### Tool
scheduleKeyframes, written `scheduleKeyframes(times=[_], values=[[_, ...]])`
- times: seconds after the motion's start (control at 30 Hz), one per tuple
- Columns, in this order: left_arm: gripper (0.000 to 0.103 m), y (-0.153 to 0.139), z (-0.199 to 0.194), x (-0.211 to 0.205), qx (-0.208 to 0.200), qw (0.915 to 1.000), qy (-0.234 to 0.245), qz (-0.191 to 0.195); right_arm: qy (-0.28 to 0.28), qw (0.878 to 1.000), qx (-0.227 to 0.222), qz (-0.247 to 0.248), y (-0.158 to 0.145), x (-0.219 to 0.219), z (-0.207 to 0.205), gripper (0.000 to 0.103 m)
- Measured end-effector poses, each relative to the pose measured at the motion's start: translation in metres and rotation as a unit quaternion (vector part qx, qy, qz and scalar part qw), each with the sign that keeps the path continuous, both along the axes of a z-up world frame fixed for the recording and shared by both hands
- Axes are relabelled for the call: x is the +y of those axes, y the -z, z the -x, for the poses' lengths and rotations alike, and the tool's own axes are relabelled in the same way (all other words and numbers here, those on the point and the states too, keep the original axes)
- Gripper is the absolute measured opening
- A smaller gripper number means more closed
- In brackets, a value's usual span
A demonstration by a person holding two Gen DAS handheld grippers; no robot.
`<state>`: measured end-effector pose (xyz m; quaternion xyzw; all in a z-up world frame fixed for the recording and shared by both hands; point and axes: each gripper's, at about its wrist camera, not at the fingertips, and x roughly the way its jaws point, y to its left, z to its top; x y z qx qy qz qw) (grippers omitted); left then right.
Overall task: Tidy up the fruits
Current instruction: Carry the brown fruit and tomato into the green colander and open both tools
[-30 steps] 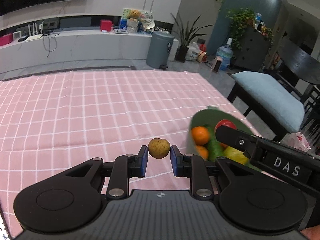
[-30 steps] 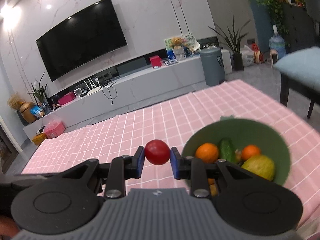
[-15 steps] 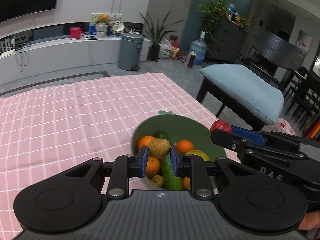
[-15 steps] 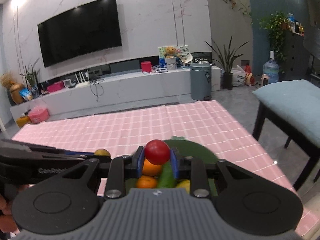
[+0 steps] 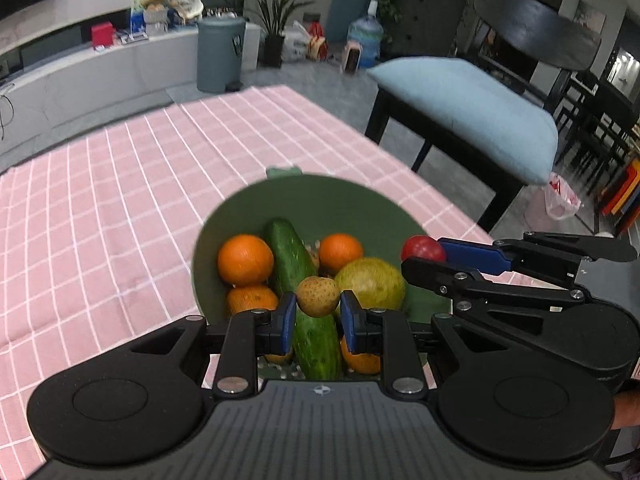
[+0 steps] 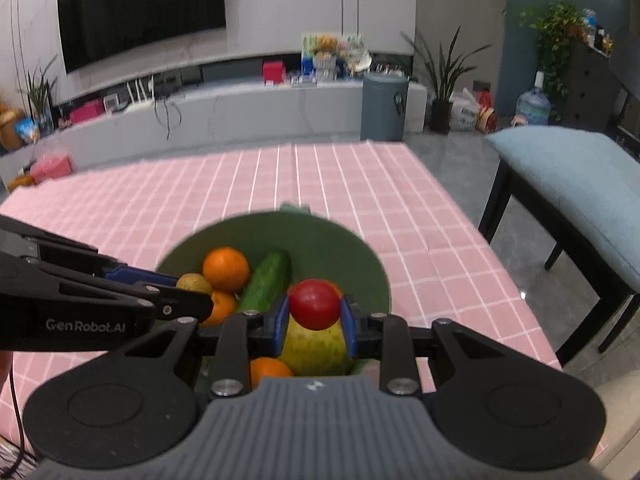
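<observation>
Left claw (image 5: 318, 316) grips a brown fruit (image 5: 318, 296), right claw (image 6: 314, 322) a red fruit (image 6: 314, 303), above the bowl (image 5: 320, 196) at frame centre; lower before releasing.

A green bowl (image 5: 320, 204) on the pink checked tablecloth (image 5: 120, 200) holds oranges (image 5: 245, 259), a cucumber (image 5: 296, 276) lying lengthwise and a yellow-green fruit (image 5: 370, 283). Above it, a small speckled brown fruit (image 5: 318, 296) and a red tomato (image 6: 314, 309) hang pinched between blue pads.
</observation>
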<state>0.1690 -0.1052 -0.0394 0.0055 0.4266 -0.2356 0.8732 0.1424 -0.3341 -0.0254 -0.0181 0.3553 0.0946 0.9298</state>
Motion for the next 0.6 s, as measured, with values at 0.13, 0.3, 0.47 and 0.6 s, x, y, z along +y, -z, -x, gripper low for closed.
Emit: scheduleKeyframes(times=[0.13, 0.3, 0.47, 0.6], values=[[0.026, 0.010, -0.004, -0.002, 0.016, 0.9999, 0.003, -0.004, -0.004, 1.000, 0.028, 0.004, 0.011, 0.003, -0.010, 0.024], [0.027, 0.021, -0.008, -0.004, 0.029, 0.9995, 0.007, -0.008, -0.006, 0.999, 0.045, 0.006, 0.019, 0.007, -0.014, 0.024], [0.027, 0.030, -0.012, -0.002, 0.042, 0.9991, 0.005, -0.011, -0.009, 0.998, 0.053, 0.014, 0.023, 0.011, -0.017, 0.024], [0.026, 0.031, -0.011, -0.002, 0.040, 0.9991, 0.008, -0.014, -0.013, 0.998, 0.052, 0.023, 0.023, 0.013, -0.017, 0.025]])
